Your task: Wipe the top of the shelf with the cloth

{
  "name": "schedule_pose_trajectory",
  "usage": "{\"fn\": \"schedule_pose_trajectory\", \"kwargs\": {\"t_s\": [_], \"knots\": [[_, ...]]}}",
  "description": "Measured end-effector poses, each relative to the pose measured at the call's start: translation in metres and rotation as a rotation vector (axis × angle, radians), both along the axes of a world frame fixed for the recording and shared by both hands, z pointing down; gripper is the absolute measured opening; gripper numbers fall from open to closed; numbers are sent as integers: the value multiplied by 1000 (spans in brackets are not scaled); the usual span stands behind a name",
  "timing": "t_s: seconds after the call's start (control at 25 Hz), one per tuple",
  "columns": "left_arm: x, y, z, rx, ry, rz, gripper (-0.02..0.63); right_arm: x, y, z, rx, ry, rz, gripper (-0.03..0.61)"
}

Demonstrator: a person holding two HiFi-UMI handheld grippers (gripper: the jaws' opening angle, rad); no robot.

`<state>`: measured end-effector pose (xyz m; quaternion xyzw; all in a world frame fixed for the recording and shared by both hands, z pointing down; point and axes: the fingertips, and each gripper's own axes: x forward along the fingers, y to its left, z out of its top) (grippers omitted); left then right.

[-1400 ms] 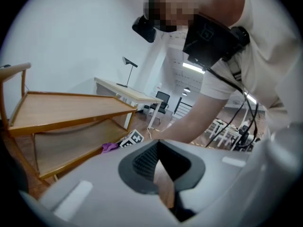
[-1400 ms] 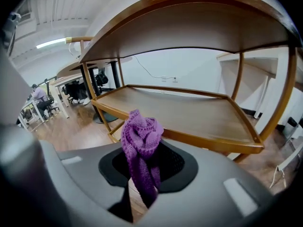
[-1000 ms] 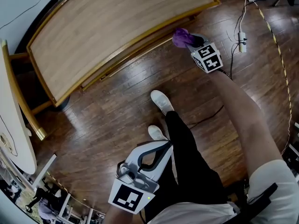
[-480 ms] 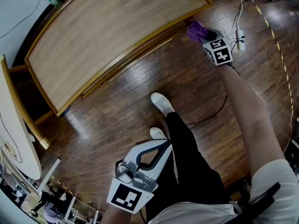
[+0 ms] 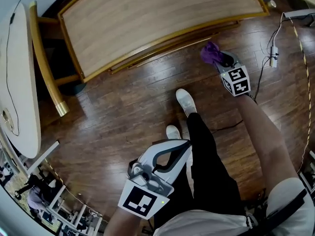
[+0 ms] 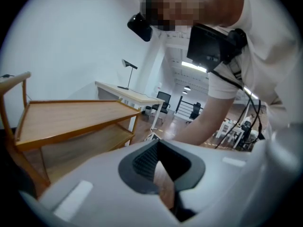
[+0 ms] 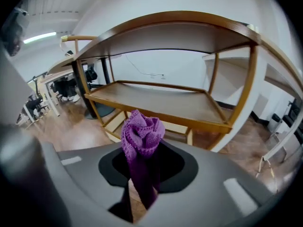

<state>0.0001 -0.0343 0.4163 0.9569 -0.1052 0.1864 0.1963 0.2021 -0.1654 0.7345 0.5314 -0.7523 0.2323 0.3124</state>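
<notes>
Head view: the shelf [image 5: 162, 23] lies across the upper part of the picture, its long wooden top running from upper right down to the left, with a raised yellow rim along the front edge. At its left end a rail post stands just beside the white desk [image 5: 19, 82], leaving only a narrow dark gap between them. Between the front edge and my shoes [image 5: 186, 101] there is a broad strip of dark wooden floor [image 5: 123, 117]. A cable [image 5: 273, 58] trails over the floor at the right, well apart from the shelf.

My right gripper [image 5: 219, 60] is out in front of the shelf's right half, over the floor and short of the front edge, not over the top. It is clenched on the purple cloth [image 5: 210, 53]. The cloth's long axis follows the jaws: its bunched, rosette-like end sticks out past the fingertips and points toward the shelf, and a darker tail runs back between the jaws.

Right gripper view: the cloth [image 7: 141, 138] stands up from the right gripper [image 7: 142, 188], and I see the underside of the shelf's [image 7: 161, 100] top board, so the cloth sits lower than the top.

My left gripper [image 5: 183, 146] hangs low by my leg, well apart from the shelf. In the left gripper view its jaws [image 6: 163, 183] are closed together with nothing between them.
</notes>
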Motion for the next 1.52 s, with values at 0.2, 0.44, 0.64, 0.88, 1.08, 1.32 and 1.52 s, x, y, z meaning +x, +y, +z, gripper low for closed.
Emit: {"fn": "schedule_pose_trajectory", "kwargs": {"t_s": [0.2, 0.44, 0.64, 0.88, 1.08, 1.32, 1.52], "knots": [[-39, 12, -5, 6, -5, -84, 21, -147, -4, 2, 10, -113, -173, 91], [-90, 29, 0, -9, -23, -215, 21, -299, -25, -1, 21, -198, -355, 91], [-121, 37, 7, -29, -32, -299, 21, -380, -42, -4, 32, -218, -482, 91], [-146, 39, 18, -49, -40, -363, 21, -417, -58, 14, 23, -185, -531, 91], [-145, 37, 22, -53, -35, -367, 21, -394, -62, 27, 7, -139, -507, 91], [-124, 29, 20, -53, -20, -310, 21, -336, -70, 29, 2, -91, -438, 91], [-93, 24, 19, -51, -16, -233, 20, -267, -72, 30, -2, -59, -361, 91]]}}
